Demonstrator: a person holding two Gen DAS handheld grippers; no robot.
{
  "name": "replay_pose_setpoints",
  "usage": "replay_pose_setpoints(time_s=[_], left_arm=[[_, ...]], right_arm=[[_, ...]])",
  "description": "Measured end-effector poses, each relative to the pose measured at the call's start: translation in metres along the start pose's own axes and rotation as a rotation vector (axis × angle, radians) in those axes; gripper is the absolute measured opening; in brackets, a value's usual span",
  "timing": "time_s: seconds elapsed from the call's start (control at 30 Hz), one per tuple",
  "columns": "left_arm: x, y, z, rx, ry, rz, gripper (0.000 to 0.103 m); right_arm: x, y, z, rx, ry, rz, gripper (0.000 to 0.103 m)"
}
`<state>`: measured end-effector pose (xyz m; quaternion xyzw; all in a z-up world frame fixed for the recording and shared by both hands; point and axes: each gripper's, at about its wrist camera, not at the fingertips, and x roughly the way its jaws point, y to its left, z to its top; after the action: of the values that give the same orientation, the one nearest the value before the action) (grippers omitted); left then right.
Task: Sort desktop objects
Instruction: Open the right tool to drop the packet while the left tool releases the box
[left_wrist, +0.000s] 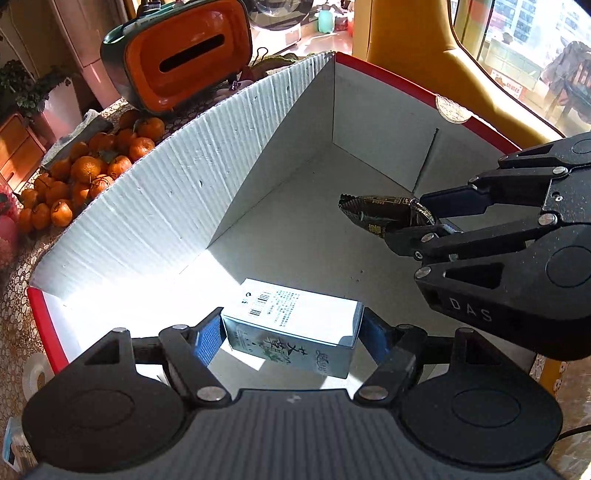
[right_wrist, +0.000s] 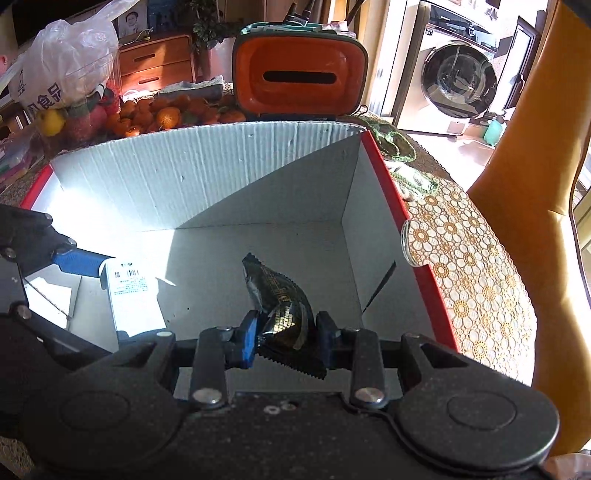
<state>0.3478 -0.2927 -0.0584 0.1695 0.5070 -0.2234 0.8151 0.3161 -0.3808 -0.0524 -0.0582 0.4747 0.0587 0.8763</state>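
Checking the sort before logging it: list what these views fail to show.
- Small white box, left wrist view: its far side, hidden by its own body; it sits between the left gripper jaws.
- Dark foil packet, right wrist view: printing too small, crumpled in the right gripper.
- Cardboard bin: near wall hidden by both grippers.

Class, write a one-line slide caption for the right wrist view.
Right gripper holds a dark snack packet over the white cardboard box, left gripper alongside holding a small carton.
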Motion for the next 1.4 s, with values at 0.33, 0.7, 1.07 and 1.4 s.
replay_pose_setpoints(time_s=[0.33, 0.7, 1.07, 1.4], left_arm=[[0.014, 0.004, -0.001, -0.034, 0.104, -0.034, 0.076], [0.010, -0.001, -0.003, 0.002, 0.105, -0.011, 0.076], [-0.021, -0.002, -0.003, -0.018, 0.028, -0.021, 0.076], [-0.071, -0.007, -0.017, -0.025, -0.061, -0.034, 0.076]], right_arm=[[0.013, 0.001, -0.001, 0.003, 0.069, 0.005, 0.032], [0.009, -0.002, -0.002, 0.031, 0.066, 0.042, 0.044], [-0.017, -0.003, 0.000, 0.059, 0.019, 0.041, 0.046], [-0.061, 0.004, -0.004, 0.059, -0.048, 0.042, 0.048]])
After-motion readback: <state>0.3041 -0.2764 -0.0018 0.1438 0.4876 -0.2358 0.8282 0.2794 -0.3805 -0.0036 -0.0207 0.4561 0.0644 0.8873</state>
